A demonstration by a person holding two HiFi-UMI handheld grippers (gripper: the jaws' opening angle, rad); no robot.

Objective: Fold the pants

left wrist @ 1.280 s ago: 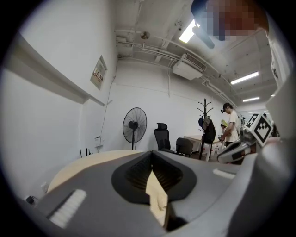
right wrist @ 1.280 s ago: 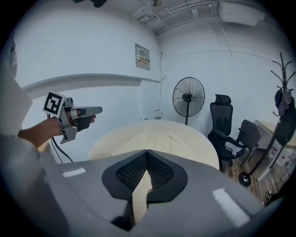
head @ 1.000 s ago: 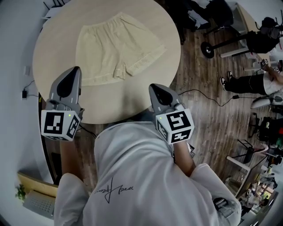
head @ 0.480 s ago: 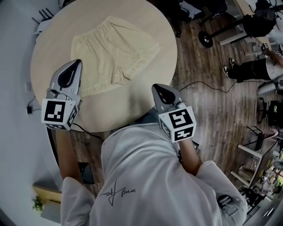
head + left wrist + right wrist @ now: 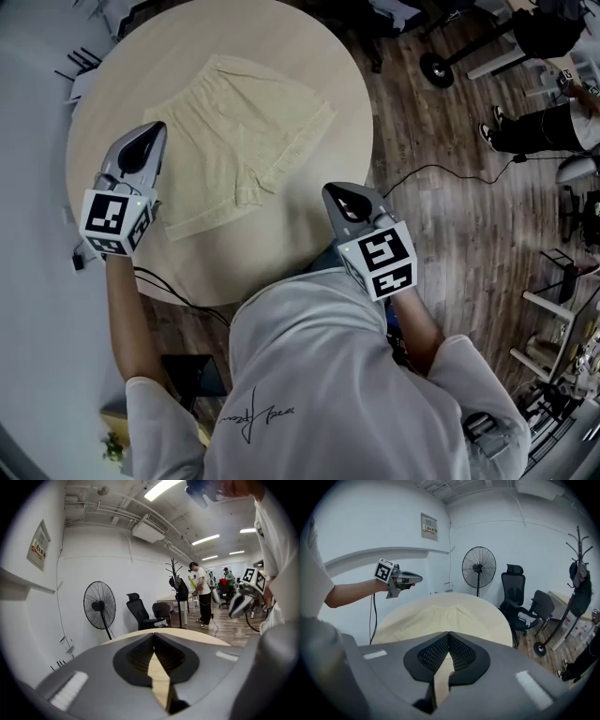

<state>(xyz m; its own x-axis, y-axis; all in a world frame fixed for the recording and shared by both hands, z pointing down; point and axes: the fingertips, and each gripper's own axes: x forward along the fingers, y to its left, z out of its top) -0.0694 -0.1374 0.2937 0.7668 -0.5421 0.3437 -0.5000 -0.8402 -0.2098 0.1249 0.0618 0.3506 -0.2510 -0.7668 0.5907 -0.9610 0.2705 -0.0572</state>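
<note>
On table [image 5: 281, 239], pants [image 5: 234, 131] lie flat, unfolded; left gripper [image 5: 150, 133] and right gripper [image 5: 337, 195] both pressed together, empty; all folds remain.

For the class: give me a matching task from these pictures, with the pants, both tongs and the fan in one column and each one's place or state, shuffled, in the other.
Column one:
1 pants
2 left tongs
3 right tongs
4 fan

Column two:
a upright, beyond the table
b shut, at the table's right edge
c spread flat on the table
d shut, by the pants' left edge

Pairs: 1-c; 2-d; 3-b; 4-a
</note>
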